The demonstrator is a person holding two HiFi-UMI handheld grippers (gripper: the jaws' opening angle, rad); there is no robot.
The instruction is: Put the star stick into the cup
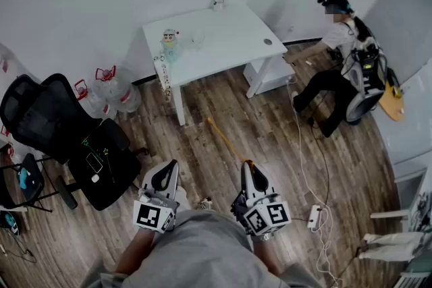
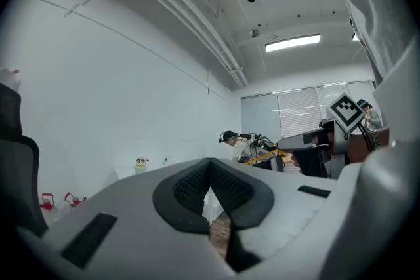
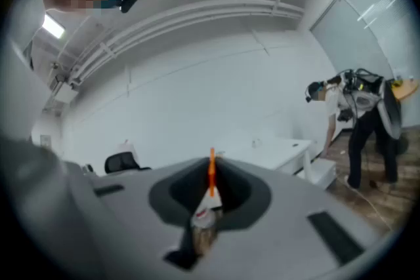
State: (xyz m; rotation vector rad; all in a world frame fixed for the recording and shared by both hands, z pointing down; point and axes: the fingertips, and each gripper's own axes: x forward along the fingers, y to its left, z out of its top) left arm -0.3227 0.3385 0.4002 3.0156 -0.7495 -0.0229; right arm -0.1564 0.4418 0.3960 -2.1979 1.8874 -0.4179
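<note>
The star stick is a thin orange rod. My right gripper is shut on its near end, and the rest slants up-left over the wooden floor towards the table. In the right gripper view the star stick stands up between the closed pads of the right gripper. My left gripper hangs beside it, shut on nothing; in the left gripper view the left gripper has its pads met. A small clear cup stands far off on the white table, next to a cartoon-figure bottle.
A black office chair and large water bottles stand at the left. A person crouches at the right beside a white shelf. Cables and a power strip lie on the floor to my right.
</note>
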